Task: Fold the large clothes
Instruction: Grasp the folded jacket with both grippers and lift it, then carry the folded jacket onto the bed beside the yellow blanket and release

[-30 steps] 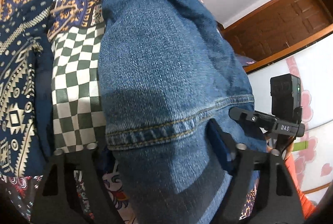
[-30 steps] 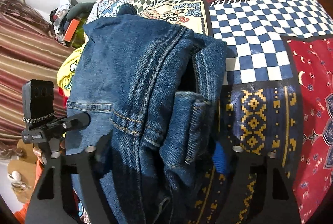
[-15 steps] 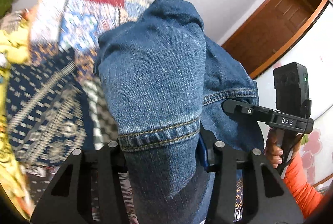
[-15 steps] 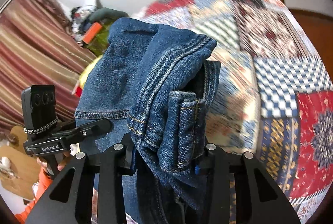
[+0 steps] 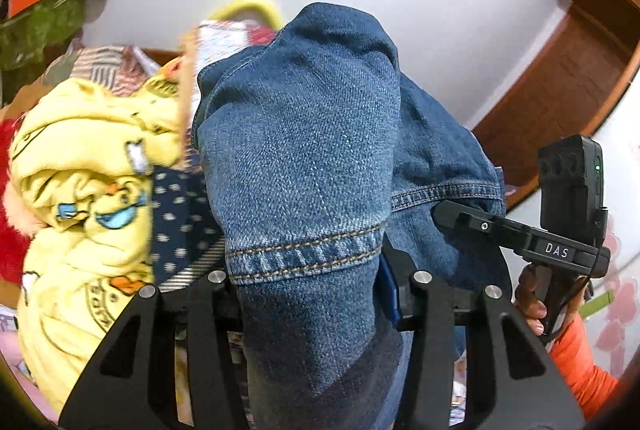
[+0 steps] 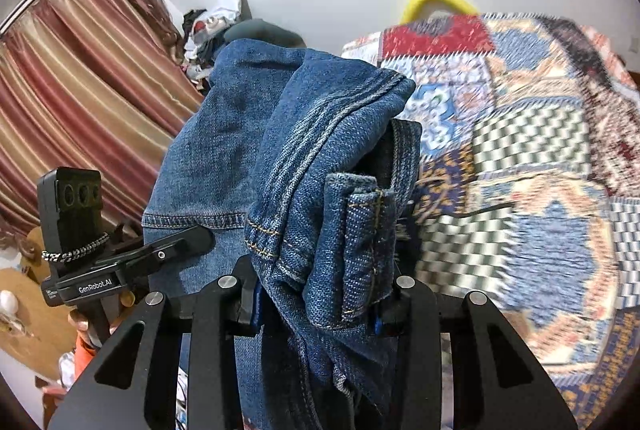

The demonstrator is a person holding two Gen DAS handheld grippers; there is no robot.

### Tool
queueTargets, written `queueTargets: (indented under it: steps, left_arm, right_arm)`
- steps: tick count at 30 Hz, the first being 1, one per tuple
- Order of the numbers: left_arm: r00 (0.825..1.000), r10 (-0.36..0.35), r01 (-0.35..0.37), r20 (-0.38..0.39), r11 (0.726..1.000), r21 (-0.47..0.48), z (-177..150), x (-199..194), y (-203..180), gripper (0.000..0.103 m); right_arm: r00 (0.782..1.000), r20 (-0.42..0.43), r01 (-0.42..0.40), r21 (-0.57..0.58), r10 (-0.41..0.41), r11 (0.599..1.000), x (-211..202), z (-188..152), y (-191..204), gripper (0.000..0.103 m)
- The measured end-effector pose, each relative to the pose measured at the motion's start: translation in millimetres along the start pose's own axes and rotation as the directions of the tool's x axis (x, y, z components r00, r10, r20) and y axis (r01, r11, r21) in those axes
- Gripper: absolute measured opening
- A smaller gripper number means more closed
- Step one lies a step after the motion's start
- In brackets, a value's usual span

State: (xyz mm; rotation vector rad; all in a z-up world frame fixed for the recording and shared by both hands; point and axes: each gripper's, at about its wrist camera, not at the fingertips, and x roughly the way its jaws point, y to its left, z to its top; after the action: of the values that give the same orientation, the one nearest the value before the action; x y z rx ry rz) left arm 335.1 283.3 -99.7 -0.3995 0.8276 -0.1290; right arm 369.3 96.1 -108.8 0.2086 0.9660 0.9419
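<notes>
A pair of blue denim jeans (image 5: 304, 158) hangs folded over both grippers, lifted off the bed. My left gripper (image 5: 312, 294) is shut on a hemmed leg end of the jeans. My right gripper (image 6: 320, 306) is shut on a bunched, seamed part of the same jeans (image 6: 320, 170). Each gripper shows in the other's view: the right one (image 5: 532, 242) at the right of the left wrist view, the left one (image 6: 120, 266) at the left of the right wrist view. The fingertips are hidden in the denim.
A patchwork quilt (image 6: 520, 150) covers the bed at the right. A yellow printed garment (image 5: 88, 198) lies heaped at the left, with a dotted navy cloth (image 5: 180, 222) beside it. Striped curtains (image 6: 80, 90), a white wall and a wooden door (image 5: 560, 82) stand behind.
Both grippers closed on the jeans and lifted them up off the bed. The views tilted upward, so the wall and ceiling now show.
</notes>
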Motion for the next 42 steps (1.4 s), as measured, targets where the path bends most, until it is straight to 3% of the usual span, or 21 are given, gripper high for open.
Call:
queueTargets:
  steps: [5,9,11,15,18,21,23,25,27,32,36,40,42]
  left_arm:
    - [0.997,0.029,-0.034,-0.076,0.997,-0.064,-4.0,54.1,59.5,0.048]
    - [0.987,0.029,-0.051,-0.157,0.989,-0.141,-18.7,110.2,98.8,0.049]
    - [0.984,0.052,-0.08,-0.169,0.984,-0.162,-26.9,129.2,114.7,0.058]
    - [0.984,0.064,-0.094,-0.164,0.979,-0.182,-38.4,131.9,119.0,0.076]
    - [0.976,0.136,-0.159,-0.173,0.979,-0.129,-46.3,120.3,103.0,0.085]
    - [0.971,0.165,-0.185,-0.173,0.977,-0.105,-59.1,105.8,87.4,0.091]
    - [0.964,0.203,-0.216,-0.169,0.974,-0.065,-71.6,103.5,82.4,0.093]
    - [0.961,0.243,-0.25,-0.133,0.968,-0.035,-81.1,95.2,75.8,0.094]
    - [0.951,0.277,-0.283,-0.141,0.959,-0.026,-93.5,87.7,69.9,0.101]
    - [0.929,0.352,-0.351,-0.112,0.936,0.024,-123.5,69.2,51.4,0.101]
    - [0.921,0.375,-0.377,-0.102,0.926,0.004,-133.0,44.8,37.3,0.101]
    - [0.915,0.403,-0.403,0.004,0.915,0.029,-128.6,0.8,6.9,0.101]
    - [0.911,0.402,-0.407,0.09,0.913,0.045,-124.0,-32.3,-13.7,0.101]
  right_arm:
    - [0.997,-0.082,0.004,0.074,0.002,0.997,62.8,1.4,-18.0,0.034]
    - [0.984,-0.169,0.07,0.117,-0.05,0.991,113.3,-6.7,-46.7,0.034]
    - [0.976,-0.198,0.11,0.12,-0.085,0.987,127.1,-12.6,-58.4,0.035]
    - [0.974,-0.209,0.113,0.084,-0.093,0.99,126.9,-17.9,-68.8,0.039]
    - [0.962,-0.208,0.176,-0.029,-0.178,0.984,112.9,-29.0,-60.2,0.047]
    - [0.946,-0.166,0.261,-0.127,-0.28,0.957,96.9,-43.8,-48.3,0.065]
    - [0.936,-0.139,0.301,-0.155,-0.322,0.941,86.3,-53.1,-44.6,0.077]
    - [0.932,-0.142,0.312,-0.157,-0.334,0.937,81.7,-58.0,-45.6,0.082]
    - [0.932,-0.151,0.31,-0.134,-0.328,0.941,73.0,-66.8,-47.0,0.083]
    - [0.931,-0.178,0.312,-0.069,-0.32,0.947,53.2,-86.4,-48.1,0.083]
    - [0.922,-0.175,0.338,-0.078,-0.346,0.938,35.7,-97.9,-38.3,0.083]
    - [0.935,-0.102,0.331,-0.085,-0.339,0.94,-0.2,-98.1,-17.1,0.083]
    - [0.946,-0.026,0.319,-0.092,-0.323,0.943,-29.1,-93.8,1.7,0.083]
